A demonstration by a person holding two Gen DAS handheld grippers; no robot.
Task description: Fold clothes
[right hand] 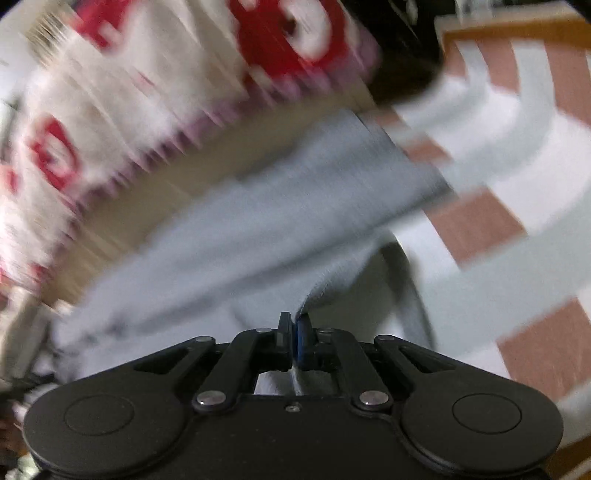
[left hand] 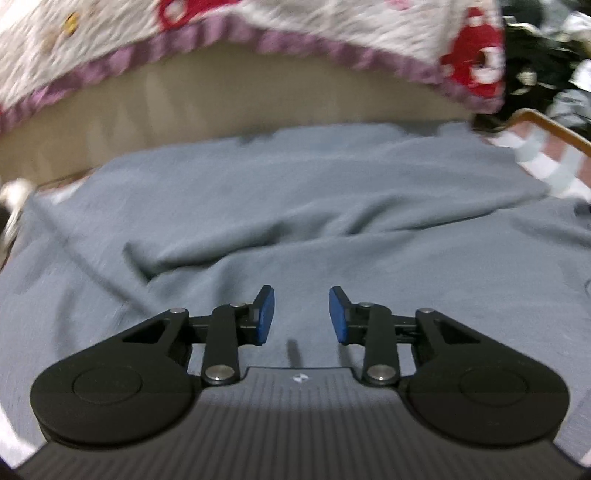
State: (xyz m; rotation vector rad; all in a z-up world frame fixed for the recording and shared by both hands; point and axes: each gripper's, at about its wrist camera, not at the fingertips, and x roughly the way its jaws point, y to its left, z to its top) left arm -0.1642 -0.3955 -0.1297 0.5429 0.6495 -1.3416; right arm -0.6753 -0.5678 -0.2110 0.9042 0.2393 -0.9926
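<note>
A grey-blue garment [left hand: 295, 206] lies spread and wrinkled on the surface in the left wrist view. Just above its near part my left gripper [left hand: 302, 314] hovers open, with nothing between the blue pads. In the blurred right wrist view the same grey-blue garment [right hand: 258, 206] stretches away in a lifted fold, and my right gripper [right hand: 294, 341] is shut on its edge, the cloth running up out of the pinched pads.
A white quilt with red prints and a purple ruffle [left hand: 258, 33] hangs across the back, over a beige panel [left hand: 221, 103]. A pink-and-white checked cloth [right hand: 517, 184] covers the surface to the right. A dark pile [left hand: 546, 66] sits at the far right beside a wooden edge [left hand: 554, 127].
</note>
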